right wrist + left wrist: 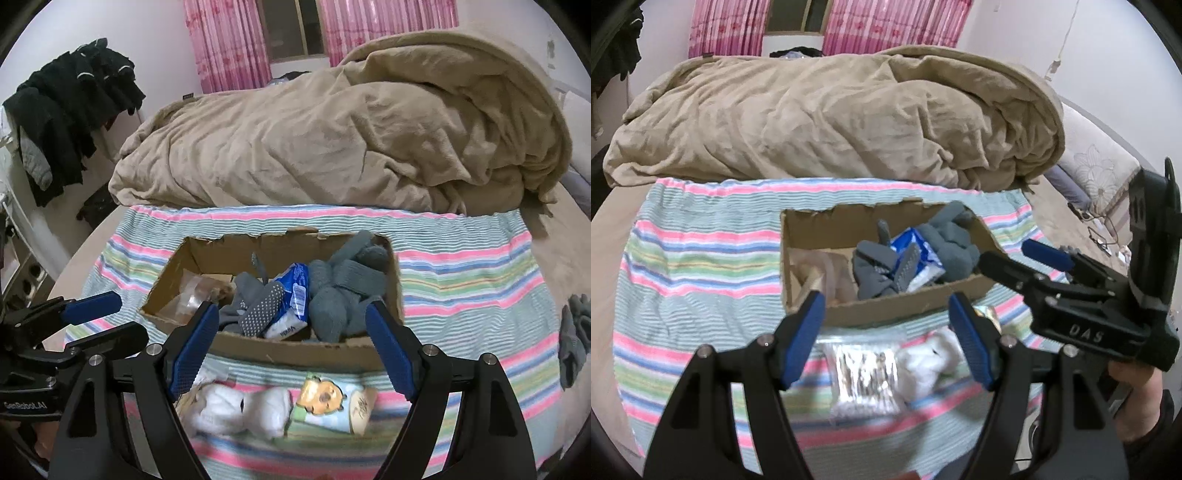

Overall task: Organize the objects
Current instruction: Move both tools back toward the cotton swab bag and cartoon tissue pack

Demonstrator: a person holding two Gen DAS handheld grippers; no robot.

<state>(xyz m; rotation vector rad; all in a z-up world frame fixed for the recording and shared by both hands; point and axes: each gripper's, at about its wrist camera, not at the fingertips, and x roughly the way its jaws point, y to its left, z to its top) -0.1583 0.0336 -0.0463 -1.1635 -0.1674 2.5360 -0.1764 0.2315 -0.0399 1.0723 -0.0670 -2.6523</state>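
Note:
A torn cardboard box [886,312] stands on a striped towel [701,258]. It holds grey socks [882,273], a blue tissue pack [923,254] and a clear wrapper. My left gripper [888,341] hangs open in front of the box, above a clear plastic bag [862,376] and a white sock [931,363], with nothing between its pads. My right gripper [291,347] is open too, over white socks [240,406] and a packet with a cartoon bear [328,402]. Each view shows the other gripper at its side: the right gripper [1004,253] and the left gripper [107,321].
A crumpled beige blanket [831,110] fills the bed behind the towel. One more grey sock [572,332] lies at the towel's right edge. Dark clothes [74,110] hang at the far left. A hand [1137,398] holds the right gripper's handle. Pink curtains hang at the back.

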